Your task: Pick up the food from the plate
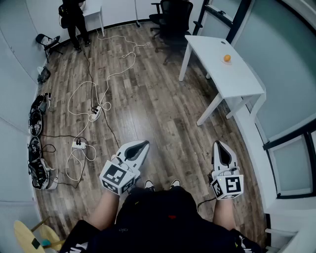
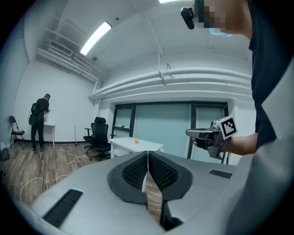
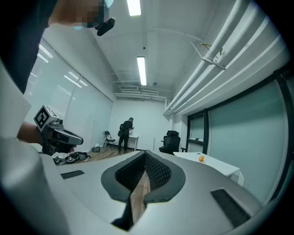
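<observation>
**Status: Both Grippers Empty, Food on the Desk Out of Reach**

1. Floor. I see a wood-plank floor [image 1: 153, 104] filling most of the head view. Both grippers hang over it, low in that view.

2. Desk. A white desk [image 1: 237, 81] stands at the upper right, alongside the glazed wall. It is well apart from both grippers, ahead of the right one.

3. Seating. A black office chair [image 1: 174, 16] stands beyond the far end of the desk. A small folding chair [image 1: 47, 42] stands at the left wall.

4. Person. A person in dark clothing [image 1: 74, 20] stands at the far end of the room, by a second white table [image 1: 94, 11].

5. Cabling. White cables [image 1: 101, 81] loop across the floor to a power strip [image 1: 96, 114]. Dark gear [image 1: 37, 118] lies in a row along the left wall.

6. Left gripper. The left gripper [image 1: 143, 145] points forward and to the right, its marker cube [image 1: 117, 179] close to the body. In the left gripper view I read the jaws as closed: the ribbed pads [image 2: 136, 170] meet at the tips, and nothing is between them.

7. Right gripper. The right gripper [image 1: 218, 145] points straight ahead, its marker cube [image 1: 228, 187] close to the body. In the right gripper view the jaws are likewise closed on nothing, pad against pad.

8. Food. The food [image 1: 227, 58], a small round orange item, rests on the desk top, on the half farther from me. Neither gripper is near it. Both gripper views show it as an orange dot on the distant desk.
</observation>
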`<state>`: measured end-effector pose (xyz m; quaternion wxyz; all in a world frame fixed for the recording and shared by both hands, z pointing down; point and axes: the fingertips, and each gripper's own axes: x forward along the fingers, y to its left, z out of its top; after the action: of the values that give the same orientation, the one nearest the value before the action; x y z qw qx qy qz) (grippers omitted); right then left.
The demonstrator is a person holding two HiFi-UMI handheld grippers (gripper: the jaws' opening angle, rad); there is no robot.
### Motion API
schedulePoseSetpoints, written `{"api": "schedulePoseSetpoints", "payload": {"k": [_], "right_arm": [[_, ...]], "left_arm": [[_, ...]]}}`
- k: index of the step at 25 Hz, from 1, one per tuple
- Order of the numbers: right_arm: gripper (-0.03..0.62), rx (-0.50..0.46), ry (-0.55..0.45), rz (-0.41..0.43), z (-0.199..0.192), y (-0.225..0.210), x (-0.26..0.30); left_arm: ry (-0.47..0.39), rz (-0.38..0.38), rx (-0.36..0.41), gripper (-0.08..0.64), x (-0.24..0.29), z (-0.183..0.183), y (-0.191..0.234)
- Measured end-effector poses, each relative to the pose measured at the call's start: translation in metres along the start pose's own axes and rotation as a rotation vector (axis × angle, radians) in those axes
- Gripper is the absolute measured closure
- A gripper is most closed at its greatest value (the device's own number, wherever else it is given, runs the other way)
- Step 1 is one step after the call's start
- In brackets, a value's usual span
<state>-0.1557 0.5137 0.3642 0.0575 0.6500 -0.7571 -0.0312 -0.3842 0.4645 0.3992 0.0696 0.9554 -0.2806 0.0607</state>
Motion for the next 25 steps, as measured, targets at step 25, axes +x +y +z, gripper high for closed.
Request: {"api": "schedulePoseSetpoints", "payload": {"k": [25], "right_arm": [[0.568, -0.014, 0.073, 0.022, -0.018, 0.025, 0.029]], "left_arm": [[0.030, -0.020, -0.071, 0.537, 0.002, -0.025, 0.035]]}}
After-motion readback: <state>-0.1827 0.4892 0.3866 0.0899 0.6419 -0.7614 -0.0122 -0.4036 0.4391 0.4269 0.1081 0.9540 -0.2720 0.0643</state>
